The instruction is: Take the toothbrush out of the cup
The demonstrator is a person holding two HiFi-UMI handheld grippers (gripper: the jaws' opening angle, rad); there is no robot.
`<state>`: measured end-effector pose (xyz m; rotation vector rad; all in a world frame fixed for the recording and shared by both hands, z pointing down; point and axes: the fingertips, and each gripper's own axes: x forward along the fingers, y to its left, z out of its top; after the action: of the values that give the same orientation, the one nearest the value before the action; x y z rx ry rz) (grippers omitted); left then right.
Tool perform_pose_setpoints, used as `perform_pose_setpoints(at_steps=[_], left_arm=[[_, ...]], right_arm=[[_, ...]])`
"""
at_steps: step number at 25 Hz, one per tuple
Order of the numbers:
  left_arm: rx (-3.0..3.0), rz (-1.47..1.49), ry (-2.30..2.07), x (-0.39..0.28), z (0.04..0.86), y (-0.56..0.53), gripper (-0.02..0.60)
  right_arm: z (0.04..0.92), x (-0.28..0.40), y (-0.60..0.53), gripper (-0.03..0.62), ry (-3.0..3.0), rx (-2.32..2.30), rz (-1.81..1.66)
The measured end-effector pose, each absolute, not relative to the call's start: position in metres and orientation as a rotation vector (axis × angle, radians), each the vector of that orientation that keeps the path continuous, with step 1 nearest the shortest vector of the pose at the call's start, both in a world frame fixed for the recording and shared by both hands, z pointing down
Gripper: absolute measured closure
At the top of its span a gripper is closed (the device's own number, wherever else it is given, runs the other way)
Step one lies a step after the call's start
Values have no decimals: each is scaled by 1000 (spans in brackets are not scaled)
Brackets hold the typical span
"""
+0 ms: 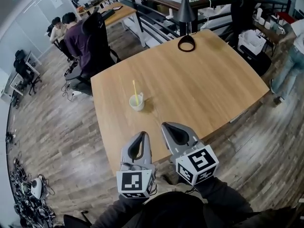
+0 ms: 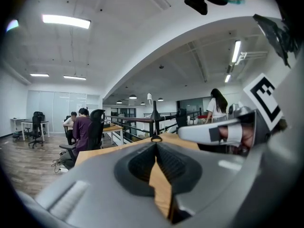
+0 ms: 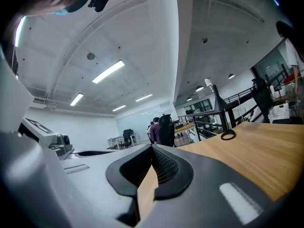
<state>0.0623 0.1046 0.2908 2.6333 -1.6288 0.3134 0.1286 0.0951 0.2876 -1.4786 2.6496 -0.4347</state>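
Observation:
A small white cup stands on the wooden table, left of its middle. A yellow toothbrush stands upright in it, leaning slightly left. My left gripper hovers over the table's near edge, a short way in front of the cup, its jaws shut with nothing between them. My right gripper is beside it to the right, also shut and empty. Neither gripper view shows the cup: the left gripper and the right gripper show only closed tips and the tabletop.
A black ring-shaped stand base with a dark pole sits at the table's far edge. A person sits in a black office chair beyond the far left corner. Another person stands at the right. Cables lie on the floor at the left.

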Motion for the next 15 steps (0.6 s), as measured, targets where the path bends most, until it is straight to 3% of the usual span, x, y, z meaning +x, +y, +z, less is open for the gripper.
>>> perform_pose_setpoints(at_steps=[15], left_arm=[[2479,247,-1685,1,325,10,574]], right_arm=[[316,73,-3,593,2759,-1450,-502]])
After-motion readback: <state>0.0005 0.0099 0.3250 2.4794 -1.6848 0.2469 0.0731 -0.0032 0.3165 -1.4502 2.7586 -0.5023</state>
